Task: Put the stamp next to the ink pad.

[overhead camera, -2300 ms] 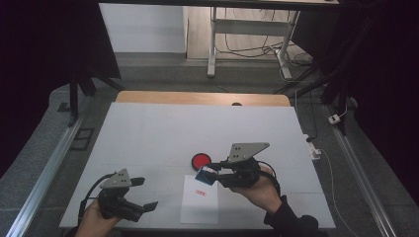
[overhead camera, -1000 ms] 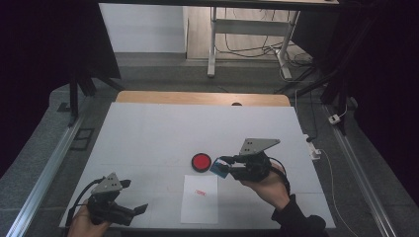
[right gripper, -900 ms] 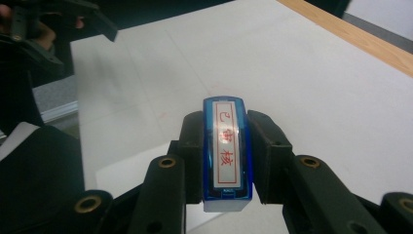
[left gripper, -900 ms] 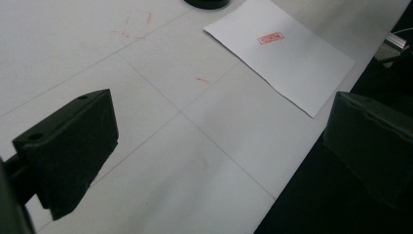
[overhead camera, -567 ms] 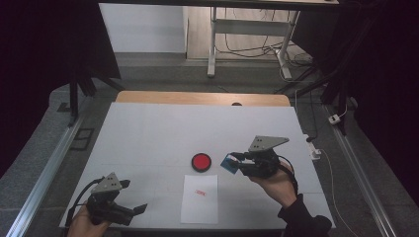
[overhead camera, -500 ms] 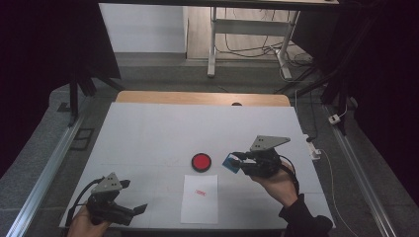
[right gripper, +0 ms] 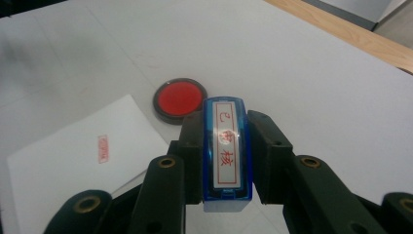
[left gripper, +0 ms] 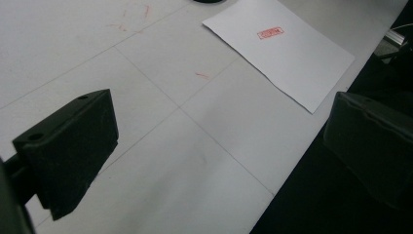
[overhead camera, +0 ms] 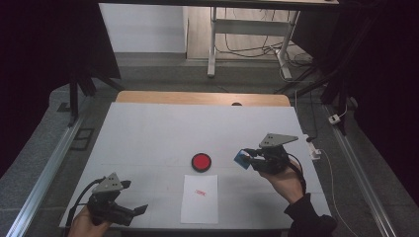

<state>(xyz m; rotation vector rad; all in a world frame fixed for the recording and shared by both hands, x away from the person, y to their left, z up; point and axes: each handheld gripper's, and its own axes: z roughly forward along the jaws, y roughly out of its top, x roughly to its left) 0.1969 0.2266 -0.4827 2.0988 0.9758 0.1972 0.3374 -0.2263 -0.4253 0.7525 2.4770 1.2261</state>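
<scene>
the red ink pad (left gripper: 208, 1) is cut off by the top edge in the left gripper view. the stamp mark (overhead camera: 199, 192) on the paper (overhead camera: 199, 207) is too small to read from the high view. the right gripper's jaws hide the blue stamp's (right gripper: 226, 151) sides.

A white table (overhead camera: 148, 133) with a wooden far edge (overhead camera: 197, 98) – grey floor (overhead camera: 163, 64), dark surroundings, a metal-legged desk (overhead camera: 213, 44) behind

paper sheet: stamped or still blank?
Stamped. The paper sheet lies flat with a small red mark on it, seen in all three views.

White table (overhead camera: 148, 128), wood strip at far edge. On it: red ink pad (overhead camera: 201, 161), stamped paper sheet (overhead camera: 199, 198) just beside it.
</scene>
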